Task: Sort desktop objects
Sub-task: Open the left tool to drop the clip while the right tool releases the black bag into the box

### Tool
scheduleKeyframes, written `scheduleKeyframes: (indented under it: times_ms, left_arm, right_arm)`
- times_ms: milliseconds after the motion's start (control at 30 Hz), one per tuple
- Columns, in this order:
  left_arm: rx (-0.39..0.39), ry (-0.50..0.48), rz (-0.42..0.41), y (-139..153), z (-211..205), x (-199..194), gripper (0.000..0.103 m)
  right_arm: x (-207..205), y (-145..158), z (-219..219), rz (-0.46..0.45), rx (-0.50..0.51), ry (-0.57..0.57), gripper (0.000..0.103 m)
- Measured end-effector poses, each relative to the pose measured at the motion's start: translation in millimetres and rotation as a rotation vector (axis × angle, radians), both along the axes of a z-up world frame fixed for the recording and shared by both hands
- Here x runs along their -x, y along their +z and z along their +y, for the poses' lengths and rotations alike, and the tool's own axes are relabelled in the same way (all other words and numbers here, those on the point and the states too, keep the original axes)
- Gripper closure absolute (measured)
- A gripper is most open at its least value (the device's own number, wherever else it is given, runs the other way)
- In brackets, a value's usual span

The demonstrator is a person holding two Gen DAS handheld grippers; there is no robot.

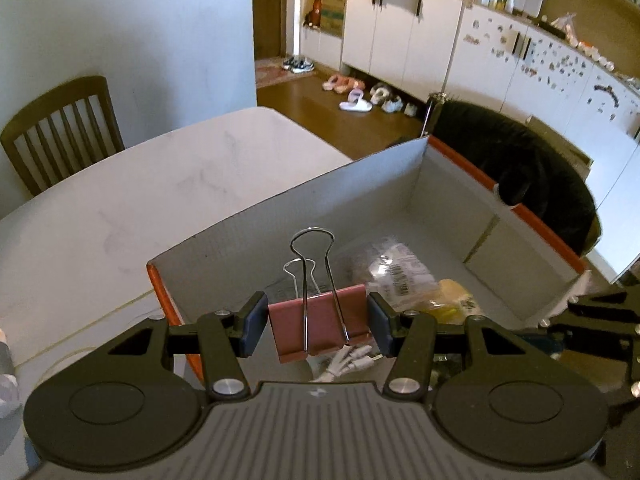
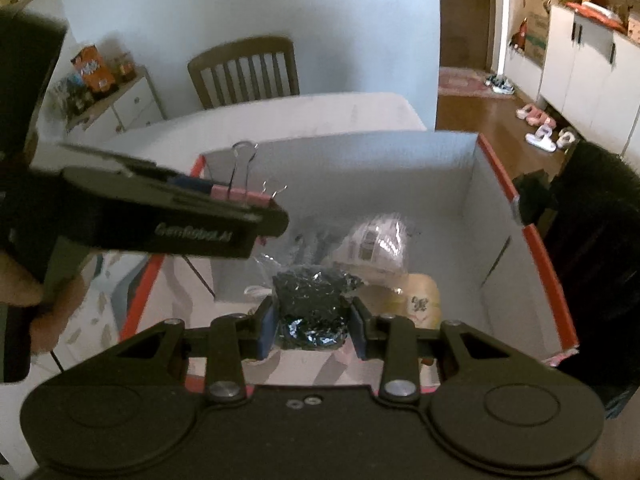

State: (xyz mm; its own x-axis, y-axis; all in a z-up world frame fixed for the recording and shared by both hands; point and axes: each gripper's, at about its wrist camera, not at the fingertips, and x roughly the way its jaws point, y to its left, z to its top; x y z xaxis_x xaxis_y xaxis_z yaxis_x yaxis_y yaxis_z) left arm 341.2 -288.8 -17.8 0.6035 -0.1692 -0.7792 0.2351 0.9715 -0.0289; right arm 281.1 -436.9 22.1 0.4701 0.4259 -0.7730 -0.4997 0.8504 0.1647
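My left gripper (image 1: pixel 318 322) is shut on a pink binder clip (image 1: pixel 320 324) with its wire handles up, held above the near left part of an open cardboard box (image 1: pixel 360 184) with an orange rim. In the right wrist view the left gripper (image 2: pixel 240 194) shows from the side over the box's left wall, the clip (image 2: pixel 244 194) in it. My right gripper (image 2: pixel 313 320) is shut on a black crinkled packet (image 2: pixel 312 308), held over the box (image 2: pixel 360 168). Plastic-wrapped items (image 1: pixel 396 268) and a yellow item (image 1: pixel 452 296) lie inside the box.
The box stands on a white marble-look table (image 1: pixel 140 200). A wooden chair (image 1: pixel 60 128) stands at its far side. A black furry object (image 1: pixel 532 168) sits behind the box's right wall. A small white skeleton hand (image 1: pixel 352 360) lies below the clip.
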Motion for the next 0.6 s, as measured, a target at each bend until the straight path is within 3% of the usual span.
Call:
scheduleKeyframes:
  times_ms: [367,600]
  left_arm:
    - [-0.077,-0.032,0.086,-30,-11,-28,0.05]
    - [-0.101,-0.046,0.136,-45,-16,-32,0.05]
  right_arm:
    - [-9,-24,24,0.053,0.072,0.106,0.067]
    - [-12,-31,28,0.079,0.089,0.114,0.067]
